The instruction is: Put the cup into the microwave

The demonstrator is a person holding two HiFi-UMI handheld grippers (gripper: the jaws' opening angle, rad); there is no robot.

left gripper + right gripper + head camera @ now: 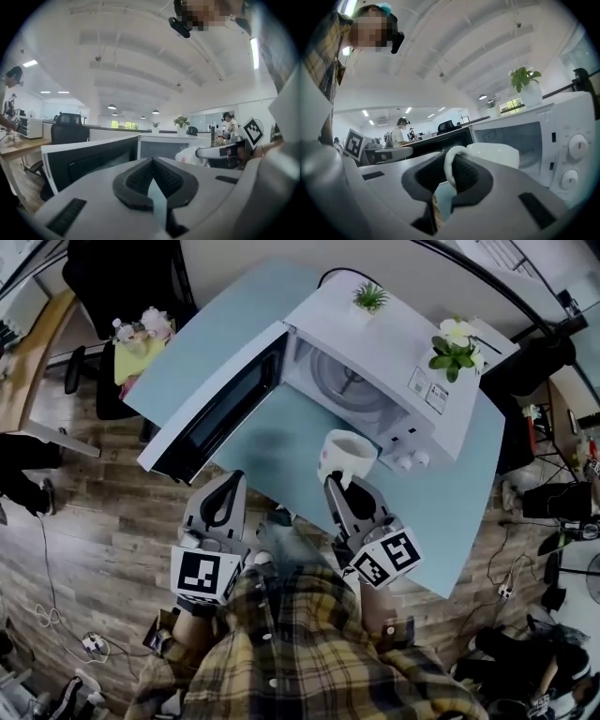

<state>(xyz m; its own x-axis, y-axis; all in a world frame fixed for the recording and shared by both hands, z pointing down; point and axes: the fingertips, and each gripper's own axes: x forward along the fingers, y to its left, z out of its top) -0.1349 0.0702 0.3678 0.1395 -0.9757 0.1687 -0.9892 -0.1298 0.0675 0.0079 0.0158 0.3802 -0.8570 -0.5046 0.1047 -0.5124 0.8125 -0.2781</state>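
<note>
1. The only print on the microwave (375,371) is two small stickers (427,390) at the top of its control panel, too small to read. Each gripper's cube carries black-and-white square markers and no words.
2. The left gripper (230,486) points roughly level toward the open microwave door (220,409). Its jaws are closed tip to tip with nothing between them.
3. The right gripper (345,488) also points roughly level, toward the oven's open cavity. Its jaws are clamped on the handle of the white cup (347,454).
4. The cup is held upright above the blue table (216,343), just in front of the cavity and near the knobs, not inside.
5. Only the right gripper view shows the cup (492,154) with its handle loop pinched between the dark pads of the right gripper (449,161), plus two round knobs (577,145) seen side-on.
6. Only the left gripper view shows the tips of the left gripper (152,161) meeting, and the door's dark window (93,161) from the front.
7. Only the head view shows the turntable (349,381), two potted plants (455,348) on top of the oven, and the person's plaid sleeves (309,652).
</note>
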